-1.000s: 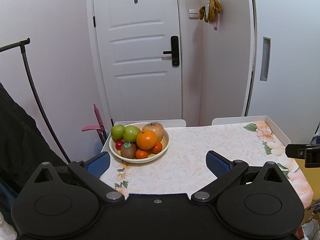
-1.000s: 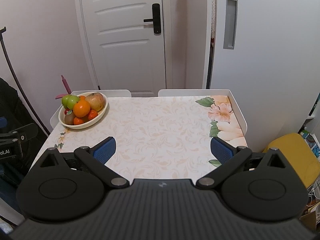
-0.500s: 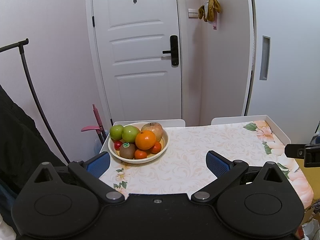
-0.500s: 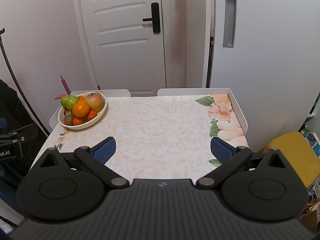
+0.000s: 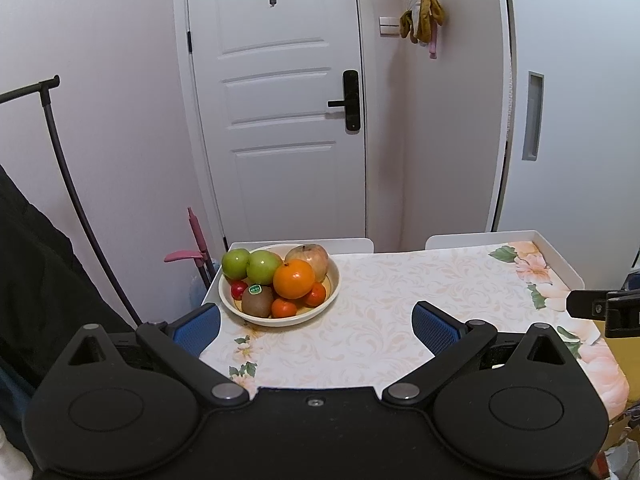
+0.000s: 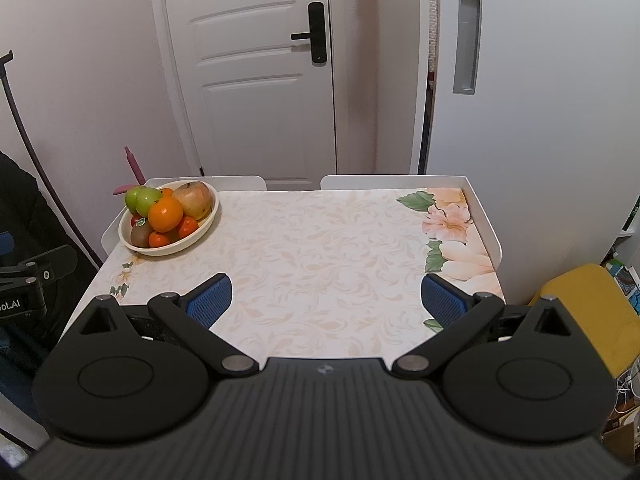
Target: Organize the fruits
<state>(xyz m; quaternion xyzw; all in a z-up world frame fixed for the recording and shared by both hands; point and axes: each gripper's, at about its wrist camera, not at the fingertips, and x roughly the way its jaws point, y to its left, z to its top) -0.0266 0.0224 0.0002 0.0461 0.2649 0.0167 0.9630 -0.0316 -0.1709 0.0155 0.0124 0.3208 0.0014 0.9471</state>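
Both grippers hang over the near side of the table (image 6: 320, 248), each with its blue-padded fingers spread wide and nothing between them. The left gripper (image 5: 316, 322) sits near the table's left front corner, its left finger out past the table's left edge, and faces the fruit bowl (image 5: 280, 317) straight ahead. The right gripper (image 6: 326, 296) is further right, looking across the middle of the flowered cloth, with the bowl (image 6: 160, 250) well off to its left.

The cream bowl stands in the far left corner, close to both the left edge and the back edge. Piled in it: two green apples (image 5: 250, 264) at the back left, a yellowish-red apple (image 5: 310, 258) at the back right, a big orange (image 5: 294, 279) on top in the middle, a kiwi (image 5: 257, 302) with a green sticker at the front, small tangerines (image 5: 285, 308) beside it, and something small and red (image 5: 239, 290) tucked under the green apples.

From the bowl rightwards the cloth lies bare all the way to the low white rim (image 6: 482, 220) along the right edge. Behind the table two white chair backs (image 6: 376, 181) press against it, then a white door (image 6: 256, 80). A yellow seat (image 6: 592, 312) stands off the right front corner, a black rack pole (image 5: 68, 184) and dark clothing off the left
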